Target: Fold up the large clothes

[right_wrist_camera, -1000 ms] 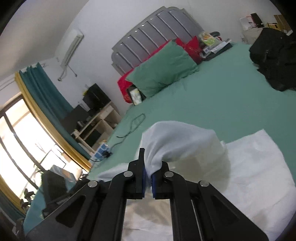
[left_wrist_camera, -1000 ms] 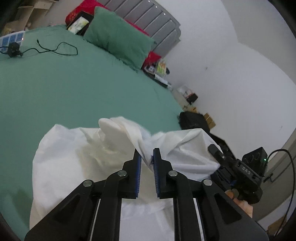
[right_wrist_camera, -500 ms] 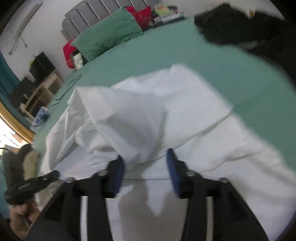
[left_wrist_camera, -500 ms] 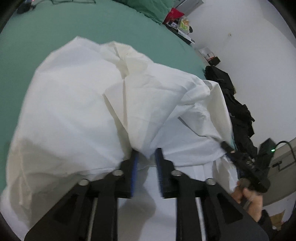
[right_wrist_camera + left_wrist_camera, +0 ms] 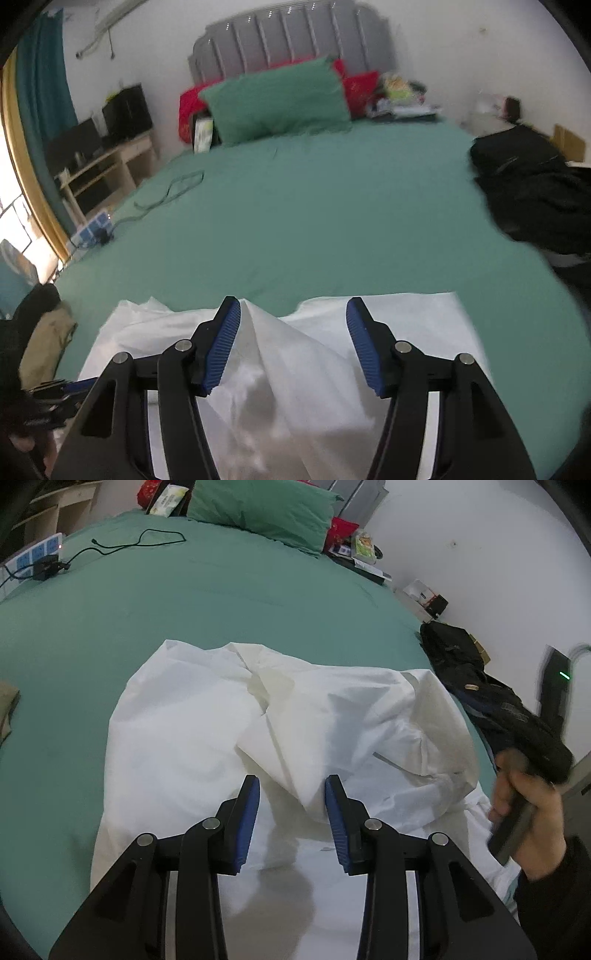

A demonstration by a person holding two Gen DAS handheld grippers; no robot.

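Observation:
A large white garment (image 5: 184, 738) lies crumpled on the green bed sheet (image 5: 110, 609), folded over itself with raised ridges. My left gripper (image 5: 291, 786) hangs just above its near part. Its jaws are opening, and a loose ridge of cloth lies between the blue pads (image 5: 249, 805) without being pinched. In the right wrist view the garment (image 5: 406, 325) fills the near edge. My right gripper (image 5: 293, 310) is open wide and still opening, with a peak of white cloth standing free beside its left pad (image 5: 225, 332). In the left wrist view, a hand (image 5: 524, 797) holds the right gripper, blurred.
A green pillow (image 5: 277, 99) and red cushions lean on the grey headboard (image 5: 291, 40). A black cable (image 5: 140, 541) and a power strip (image 5: 33, 555) lie at the far left of the bed. Dark clothing (image 5: 532, 184) is heaped on the right, and a beige garment (image 5: 44, 343) on the left.
Both grippers were shut on lifted folds of the white garment. They have opened and let go, and the cloth has dropped onto the bed. The right gripper has swung sideways.

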